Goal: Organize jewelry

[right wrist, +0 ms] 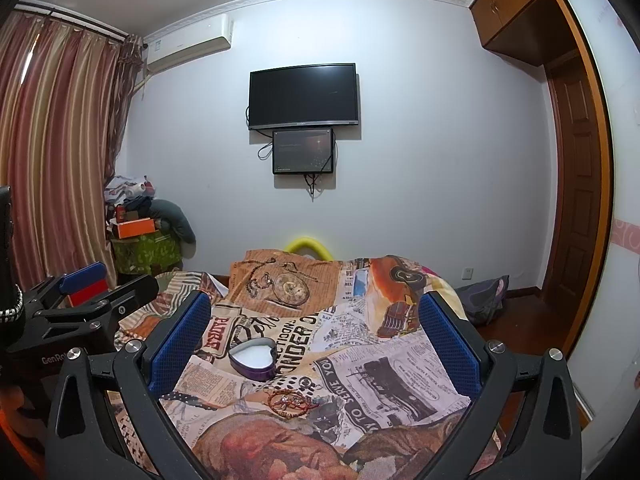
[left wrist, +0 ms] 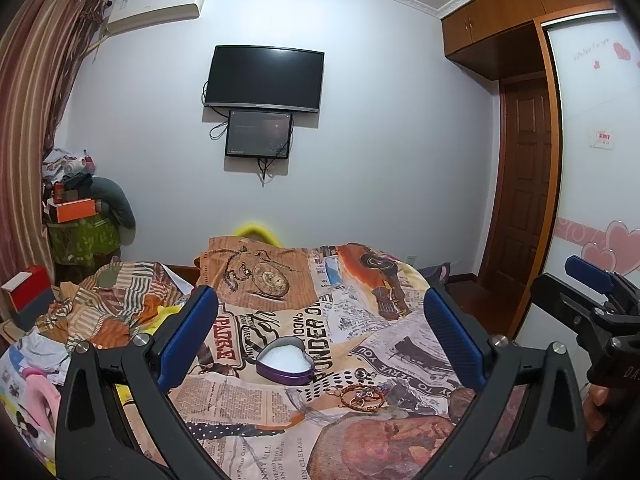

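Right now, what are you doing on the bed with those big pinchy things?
A person is holding two grippers above the bed, about to tidy some jewelry. The left gripper and the right gripper are both open and hold nothing. On the newspaper-print bedspread sits an open heart-shaped box with a white lining. The jewelry pile, including a beaded bracelet, lies just in front of it, untouched.
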A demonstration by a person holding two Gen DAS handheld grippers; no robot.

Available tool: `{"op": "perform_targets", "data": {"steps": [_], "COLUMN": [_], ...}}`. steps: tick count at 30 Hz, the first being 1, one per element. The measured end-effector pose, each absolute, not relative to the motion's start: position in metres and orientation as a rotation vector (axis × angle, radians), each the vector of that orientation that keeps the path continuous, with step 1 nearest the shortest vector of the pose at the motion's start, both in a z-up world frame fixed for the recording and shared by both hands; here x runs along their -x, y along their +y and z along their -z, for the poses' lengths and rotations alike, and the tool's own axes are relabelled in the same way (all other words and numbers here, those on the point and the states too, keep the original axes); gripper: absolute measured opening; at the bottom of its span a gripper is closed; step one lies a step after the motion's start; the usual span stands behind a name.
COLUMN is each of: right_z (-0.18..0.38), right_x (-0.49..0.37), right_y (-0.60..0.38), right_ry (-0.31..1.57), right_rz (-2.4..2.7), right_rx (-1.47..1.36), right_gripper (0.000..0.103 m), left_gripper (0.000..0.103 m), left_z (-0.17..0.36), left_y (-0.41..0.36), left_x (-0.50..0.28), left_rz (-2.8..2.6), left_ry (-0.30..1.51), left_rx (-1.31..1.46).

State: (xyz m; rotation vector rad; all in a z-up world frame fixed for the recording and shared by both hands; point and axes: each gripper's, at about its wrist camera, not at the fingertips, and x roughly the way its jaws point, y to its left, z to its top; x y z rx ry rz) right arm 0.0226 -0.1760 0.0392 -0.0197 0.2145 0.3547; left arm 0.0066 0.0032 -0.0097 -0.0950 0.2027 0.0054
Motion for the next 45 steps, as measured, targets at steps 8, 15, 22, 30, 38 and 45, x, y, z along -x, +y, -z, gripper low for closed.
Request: {"op": "perform_targets", "data": {"steps": [8,15,22,30,38,45], "right_z": [-0.039,-0.039,-0.040,-0.039,-0.037,-0.036], "right_x": [-0.022,-0.022,-0.022,-0.022,-0.023,-0.025], "right_y": [-0.176,-0.176,-0.176,-0.177,-0.177,-0.177], "right_ry": [0.216,0.217,0.217,0.220,0.223,0.231], "right_rz": [-0.354,-0.355,-0.354,-0.356,-0.353,-0.354], "right_rx": [0.018,0.017,0.017,0.015,0.015,0.014], "right_gripper": [0.103,0.103,0.103,0.103,0.103,0.103], "left_gripper": [0.103,0.103,0.103,0.103,0.103,0.103], "left_z": [0.010,0.010,0.010,0.009,0.009,0.010], "left_y": [0.001,-0.001,-0.001,-0.002,-0.003,-0.005], "left_x": [-0.009,-0.009,-0.011,-0.013,-0.014,-0.018], "left_rz": [0.001,0.003,0.008,0.010,0.010,0.015], "left_ry": [0.205,0.207,0.207,0.208,0.210,0.215], "left_rx": [0.091,0.093,0.092,0.091,0.089,0.089]}}
